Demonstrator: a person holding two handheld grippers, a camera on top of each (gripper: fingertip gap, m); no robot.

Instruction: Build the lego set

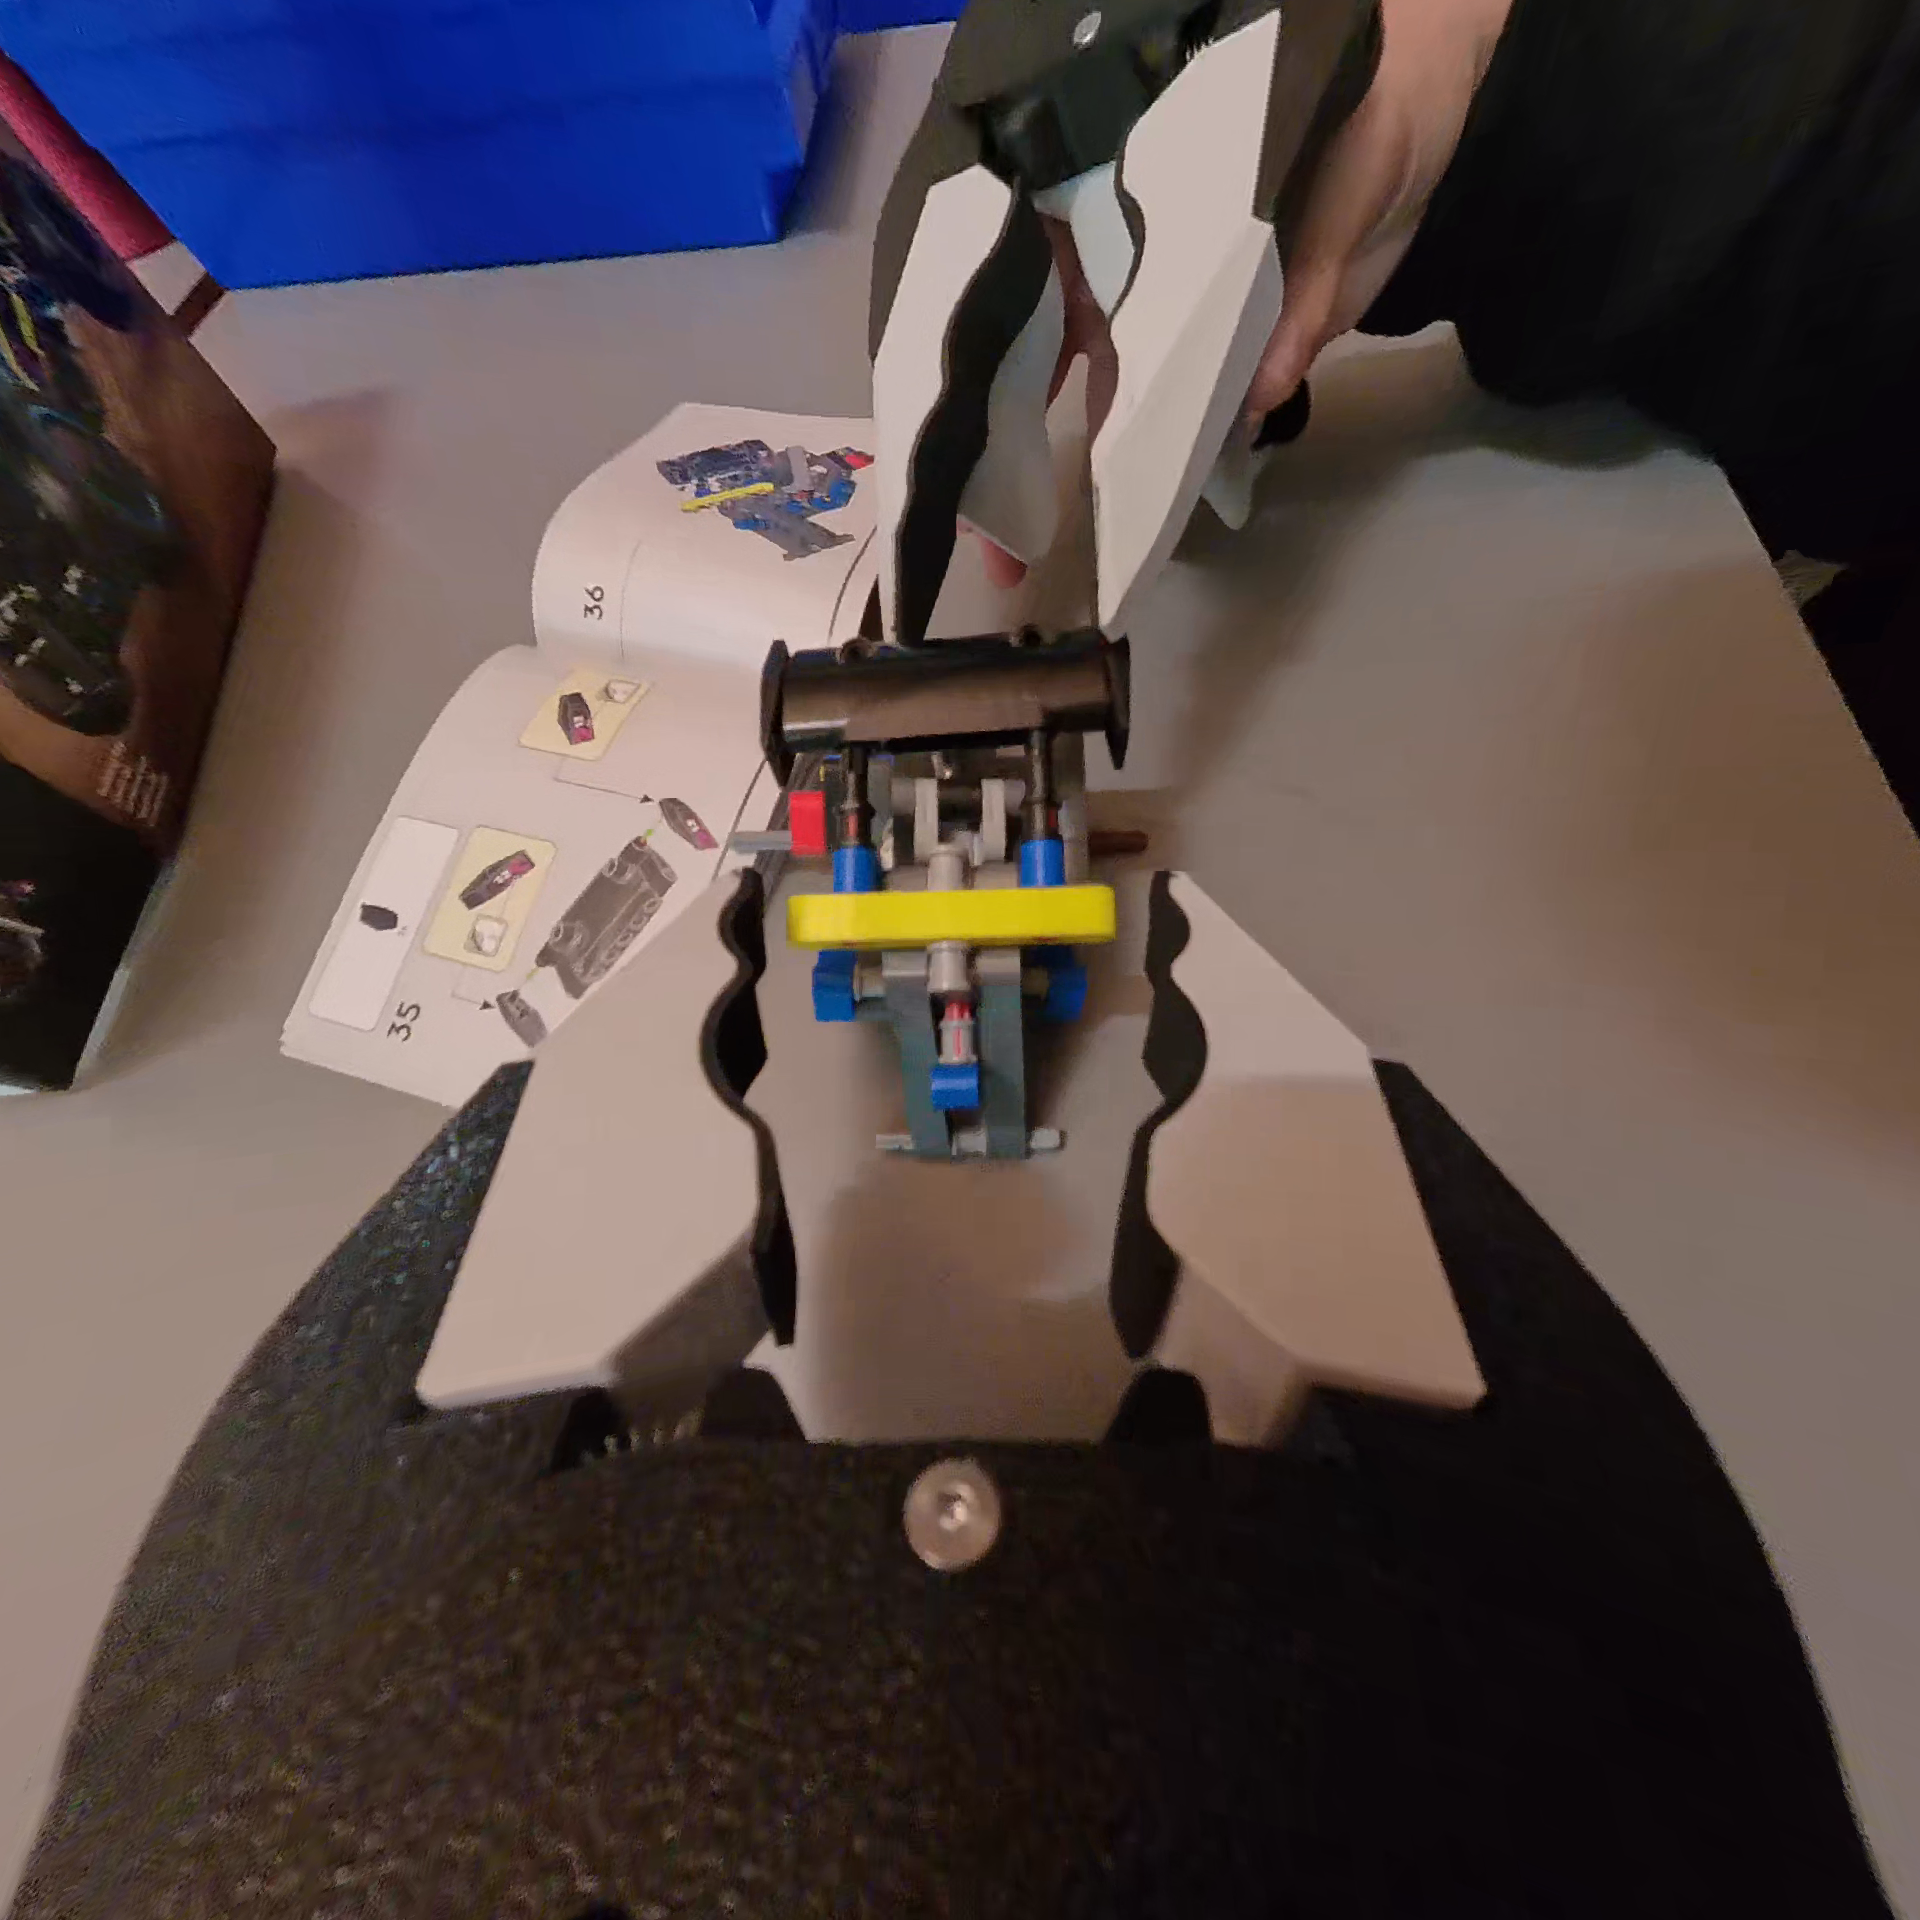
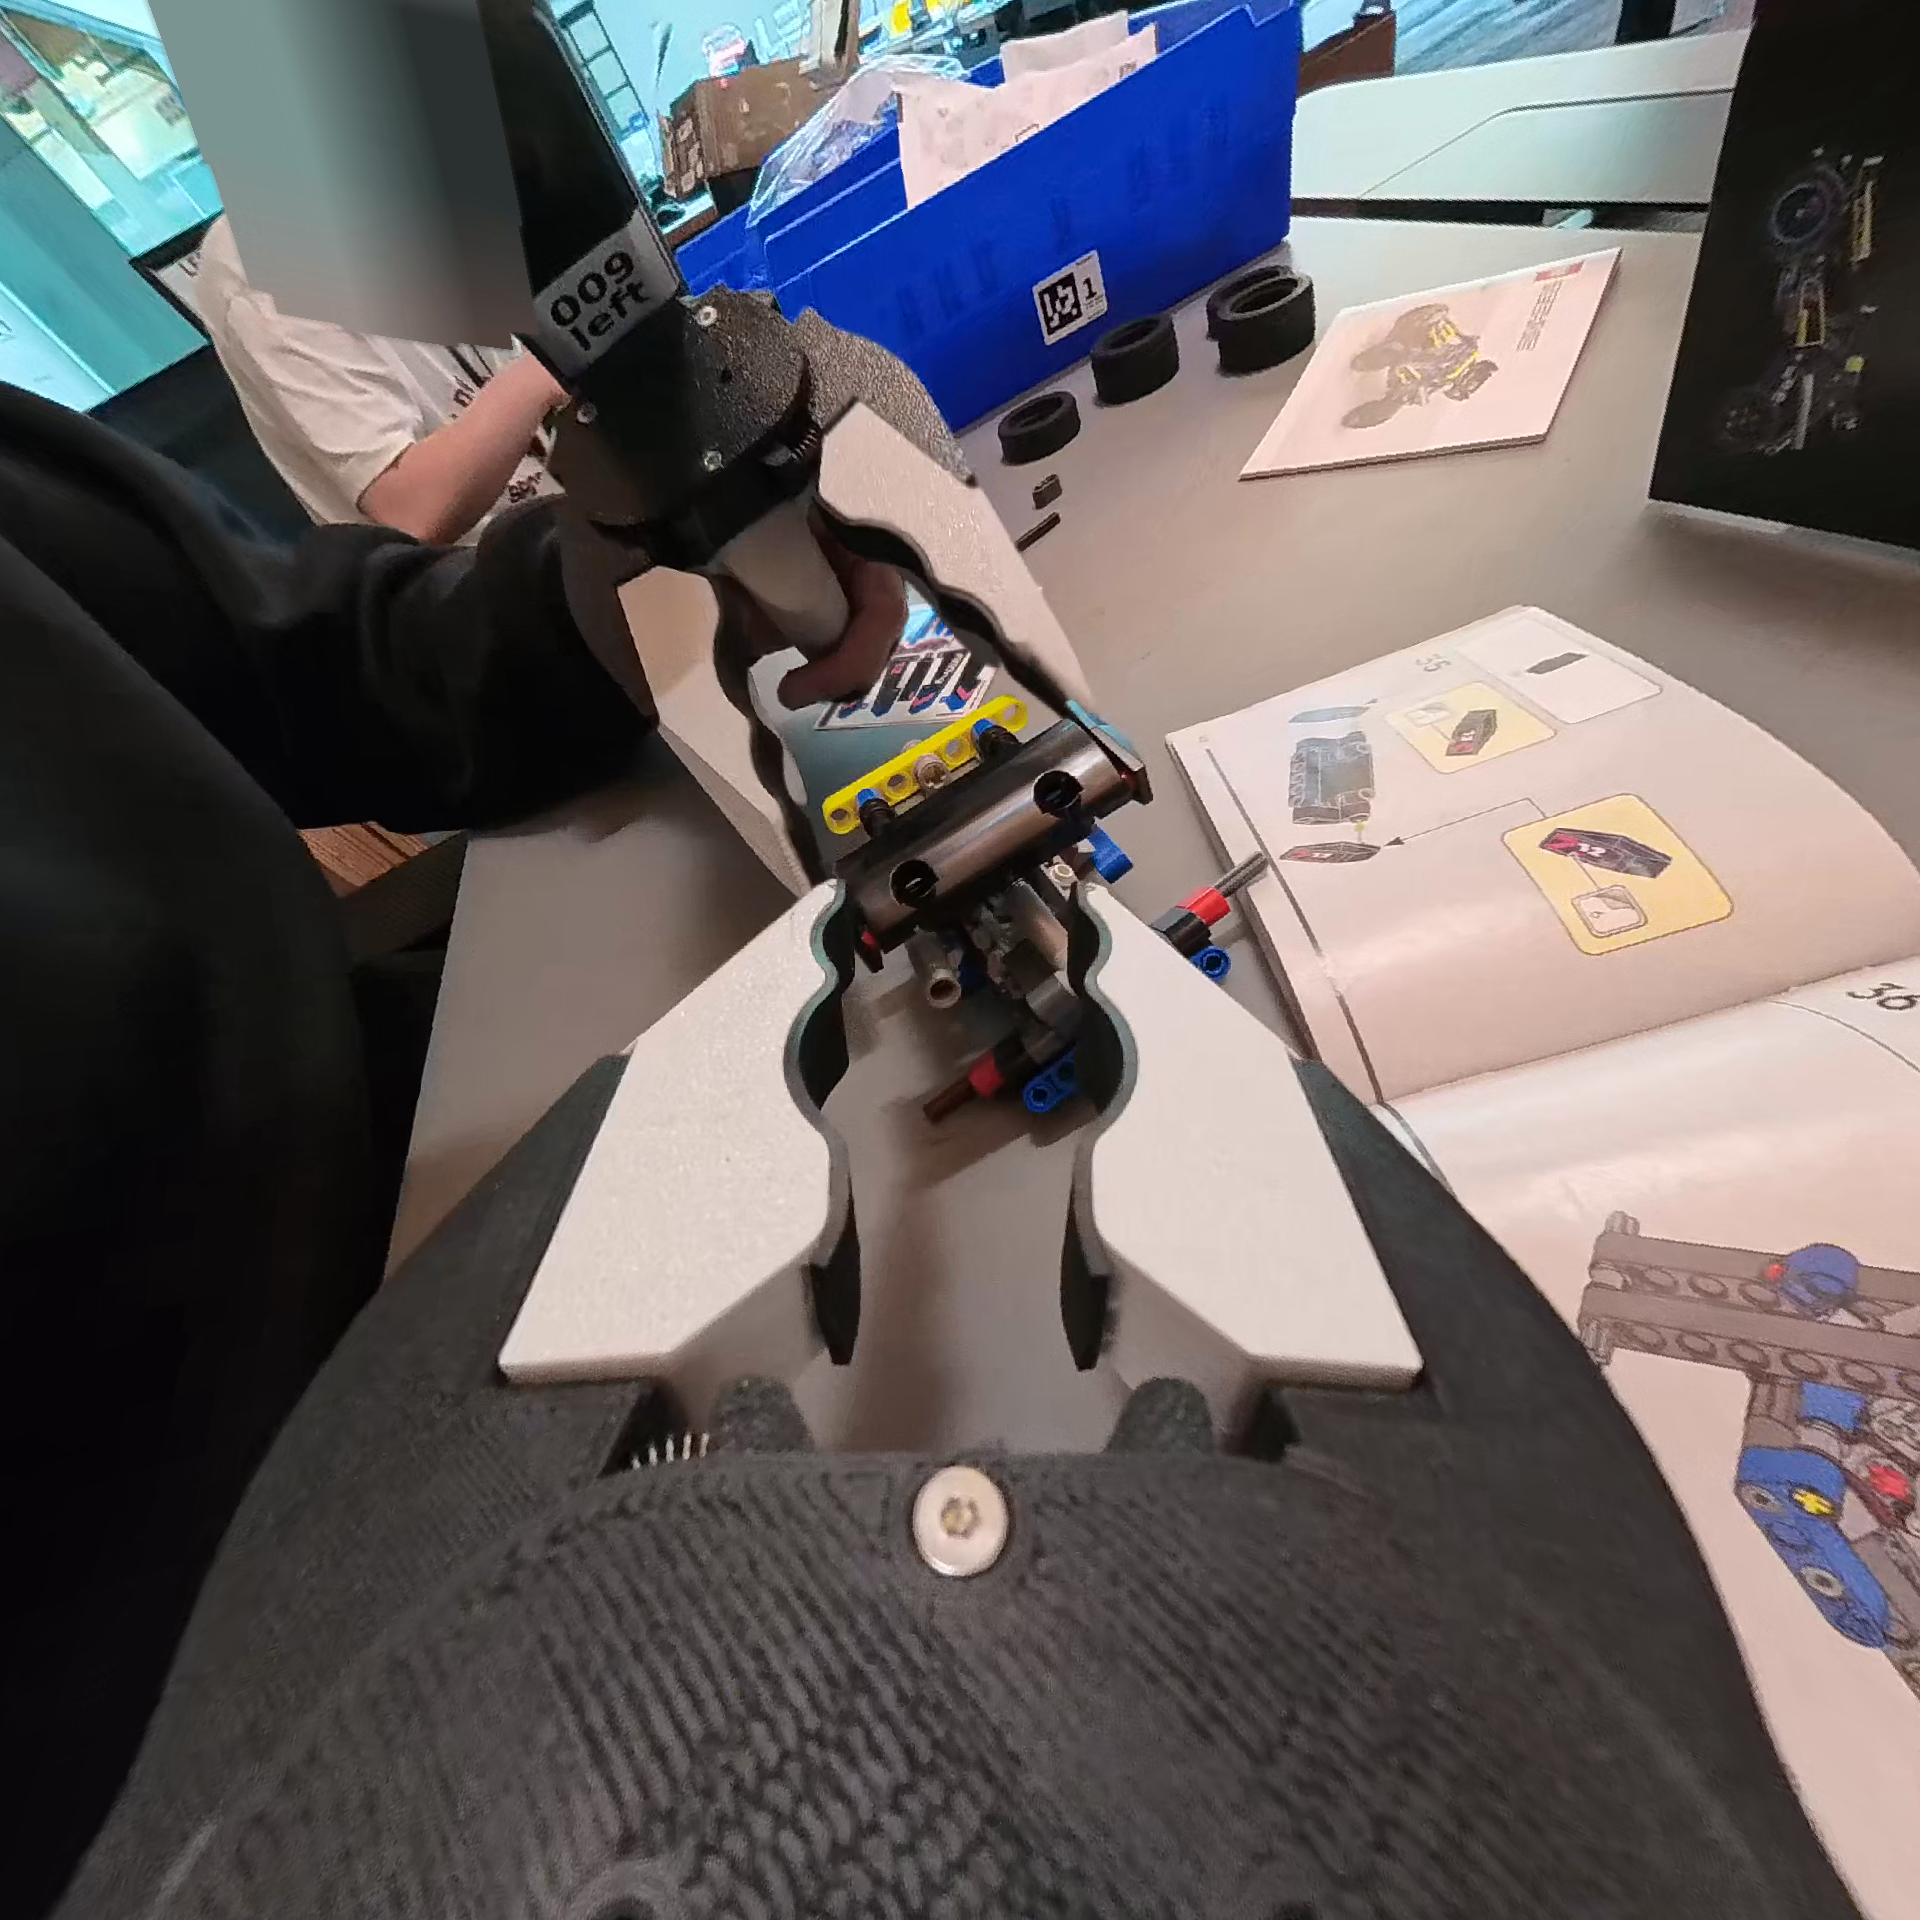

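A: Yellow-beamed brick model (image 1: 940, 914) between left hand-held gripper (image 1: 951, 966) fingers, spread wide, not touching?
B: Correct. Clamped at far end by right hand-held gripper (image 2: 961, 935), above surface (image 1: 1455, 831).

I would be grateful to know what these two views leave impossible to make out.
- Right gripper tips: left view, hidden behind the model's black bar.
- Booklet: right view, near page cut off by the edge; left view, partly behind that gripper.
- Box: left view, blurred and cut off by the edge.
- Bin contents: right view, too small.
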